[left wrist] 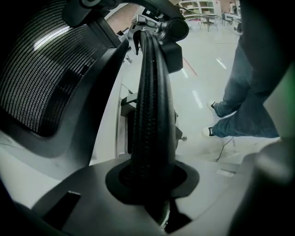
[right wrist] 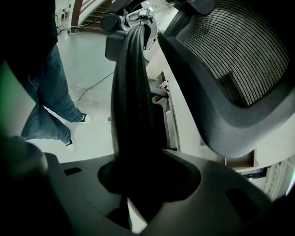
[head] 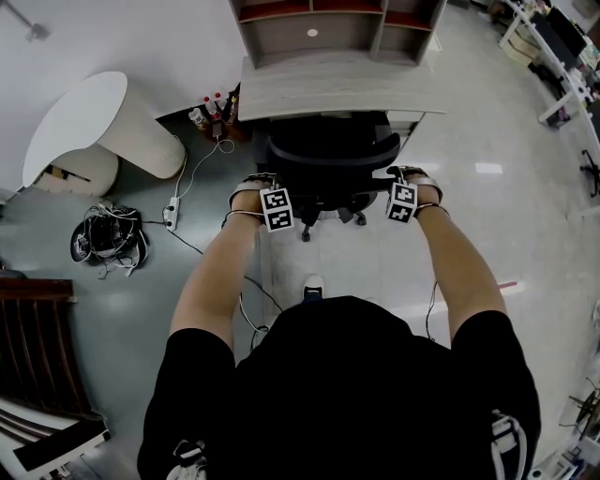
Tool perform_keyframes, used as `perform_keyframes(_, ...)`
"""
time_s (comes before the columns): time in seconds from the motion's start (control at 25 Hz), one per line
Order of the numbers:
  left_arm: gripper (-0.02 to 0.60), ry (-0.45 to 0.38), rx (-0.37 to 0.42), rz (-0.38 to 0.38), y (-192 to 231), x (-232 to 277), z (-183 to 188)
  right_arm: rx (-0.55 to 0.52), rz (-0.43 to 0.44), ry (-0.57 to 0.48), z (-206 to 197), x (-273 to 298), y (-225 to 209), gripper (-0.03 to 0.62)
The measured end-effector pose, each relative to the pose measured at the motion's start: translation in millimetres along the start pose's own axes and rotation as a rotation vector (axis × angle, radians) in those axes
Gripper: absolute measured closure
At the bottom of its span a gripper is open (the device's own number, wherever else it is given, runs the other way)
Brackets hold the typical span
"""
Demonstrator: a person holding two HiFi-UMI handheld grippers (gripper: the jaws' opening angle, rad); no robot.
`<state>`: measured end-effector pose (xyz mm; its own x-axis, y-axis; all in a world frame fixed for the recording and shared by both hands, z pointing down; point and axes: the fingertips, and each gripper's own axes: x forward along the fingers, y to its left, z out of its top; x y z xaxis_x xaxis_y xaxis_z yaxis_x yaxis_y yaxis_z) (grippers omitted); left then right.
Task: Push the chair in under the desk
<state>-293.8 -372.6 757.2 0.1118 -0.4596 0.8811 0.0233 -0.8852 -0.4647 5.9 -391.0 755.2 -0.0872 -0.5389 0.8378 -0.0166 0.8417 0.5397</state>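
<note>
The black office chair [head: 328, 159] stands with its seat partly under the light wooden desk [head: 281, 94], its mesh back toward me. My left gripper [head: 265, 190] is shut on the chair's left armrest [left wrist: 152, 115], a black textured pad seen edge-on between the jaws. On the other side my right gripper [head: 406, 186] is shut on the right armrest [right wrist: 133, 106]. The mesh back [left wrist: 41, 83] fills the left of the left gripper view, and the mesh back [right wrist: 239, 55] fills the right of the right gripper view. The pads themselves are hidden by the armrests.
A shelf unit [head: 328, 28] sits on the desk. Bottles [head: 211, 108] stand by its left leg. A white rounded table [head: 94, 122], a power strip [head: 172, 214] and a cable tangle [head: 108, 239] lie left. A dark slatted bench [head: 33, 347] is lower left. Jeans-clad legs [left wrist: 244, 92] stand behind.
</note>
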Motion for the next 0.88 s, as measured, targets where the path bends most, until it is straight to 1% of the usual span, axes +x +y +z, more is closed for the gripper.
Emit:
perform_keyframes(0.28, 0.500, 0.003, -0.008, -0.012, -5.2, -1.9, -1.2, 0.000, 0.020, 0.003, 1.7, -2.5, 3.8, 0.451)
perform_keyframes(0.36, 0.494, 0.000, -0.010, -0.019, -7.2, -3.1, -0.2, 0.015, 0.034, 0.003, 1.8, -4.4, 5.8, 0.440)
perform_keyframes(0.44, 0.489, -0.015, -0.026, -0.040, -9.9, -4.9, 0.8, 0.040, 0.059, 0.017, 0.8, -8.7, 6.5, 0.381)
perform_keyframes(0.48, 0.483, -0.024, -0.042, -0.057, -10.8, -6.3, 1.1, 0.047, 0.065, 0.025, 0.5, -12.2, 5.1, 0.375)
perform_keyframes(0.56, 0.450, -0.028, -0.067, -0.078, -11.5, -11.6, 1.0, 0.048, 0.064, 0.026, 1.0, -21.5, 2.8, 0.345)
perform_keyframes(0.6, 0.431, -0.023, -0.069, -0.079, -11.8, -15.6, 1.0, 0.052, 0.064, 0.017, 1.4, -27.6, 3.1, 0.345)
perform_keyframes(0.76, 0.408, -0.027, -0.073, -0.074, -13.6, -37.0, 2.4, 0.115, 0.057, -0.029, -0.5, -55.1, 4.3, 0.345)
perform_keyframes(0.88, 0.408, -0.062, -0.125, -0.048, -11.5, -57.9, 1.3, 0.180, 0.020, -0.071, 0.7, -78.1, 0.0, 0.358)
